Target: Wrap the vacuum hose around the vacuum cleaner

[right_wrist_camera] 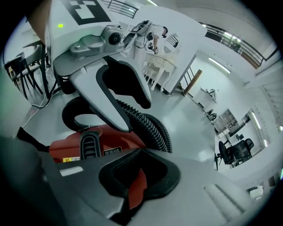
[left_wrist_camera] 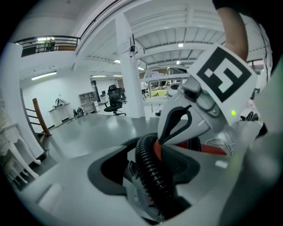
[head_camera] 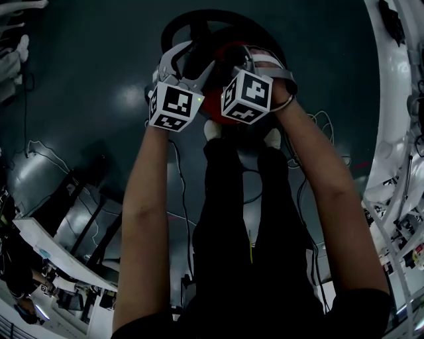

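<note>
Red vacuum cleaner (head_camera: 212,102) low on glossy dark floor (head_camera: 79,73), just ahead of white shoes (head_camera: 213,130). Black corrugated hose (head_camera: 192,14) arcing round its far side. Close together above the red body, left gripper (head_camera: 189,63) and right gripper (head_camera: 248,63), both angled downward. Left jaws well apart, a run of hose lying in the gap, pads seemingly not pinching it. Right jaws closed together, nothing between them, only a sliver of red casing showing beyond. In the right gripper view, hose curving behind the other gripper's white finger, near a black vent grille (right_wrist_camera: 89,148).
</note>
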Tool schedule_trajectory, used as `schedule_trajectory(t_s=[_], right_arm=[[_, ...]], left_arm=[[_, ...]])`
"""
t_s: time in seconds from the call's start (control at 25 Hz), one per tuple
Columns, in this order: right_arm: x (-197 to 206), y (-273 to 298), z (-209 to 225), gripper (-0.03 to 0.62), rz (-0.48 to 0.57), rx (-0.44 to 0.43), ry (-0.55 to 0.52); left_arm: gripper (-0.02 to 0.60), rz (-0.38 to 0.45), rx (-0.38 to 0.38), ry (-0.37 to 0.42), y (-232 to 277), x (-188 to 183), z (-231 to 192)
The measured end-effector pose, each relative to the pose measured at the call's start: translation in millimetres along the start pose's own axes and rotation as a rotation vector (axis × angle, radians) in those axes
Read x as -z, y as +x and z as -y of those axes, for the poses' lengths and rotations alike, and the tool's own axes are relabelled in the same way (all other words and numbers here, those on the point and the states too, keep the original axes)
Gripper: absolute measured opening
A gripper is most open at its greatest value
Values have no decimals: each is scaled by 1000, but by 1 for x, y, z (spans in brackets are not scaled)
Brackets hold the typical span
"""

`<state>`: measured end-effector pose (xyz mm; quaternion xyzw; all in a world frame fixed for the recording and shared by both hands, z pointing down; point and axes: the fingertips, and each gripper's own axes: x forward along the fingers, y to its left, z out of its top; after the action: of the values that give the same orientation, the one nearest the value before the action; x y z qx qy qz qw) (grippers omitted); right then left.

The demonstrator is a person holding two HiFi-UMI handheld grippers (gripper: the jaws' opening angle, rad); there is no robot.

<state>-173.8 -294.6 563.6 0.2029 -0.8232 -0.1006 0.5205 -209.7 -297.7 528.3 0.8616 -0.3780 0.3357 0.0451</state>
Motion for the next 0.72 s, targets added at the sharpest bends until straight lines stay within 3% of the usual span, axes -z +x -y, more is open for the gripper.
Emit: schedule_trajectory(t_s=[0.32, 0.4, 0.48, 0.72], right_arm=[[-13, -17, -9, -2, 66, 7, -18], [-16, -20, -12, -1, 81, 7, -38], [-18, -24, -16, -2, 98, 5, -62], [1, -29, -27, -2, 68, -7, 12]], left_arm=[[242, 83, -11, -20, -13, -22, 18], [219, 56, -23, -24, -15, -19, 20], [150, 6, -41, -22, -14, -13, 21], [114, -94, -72, -61, -13, 2, 7]])
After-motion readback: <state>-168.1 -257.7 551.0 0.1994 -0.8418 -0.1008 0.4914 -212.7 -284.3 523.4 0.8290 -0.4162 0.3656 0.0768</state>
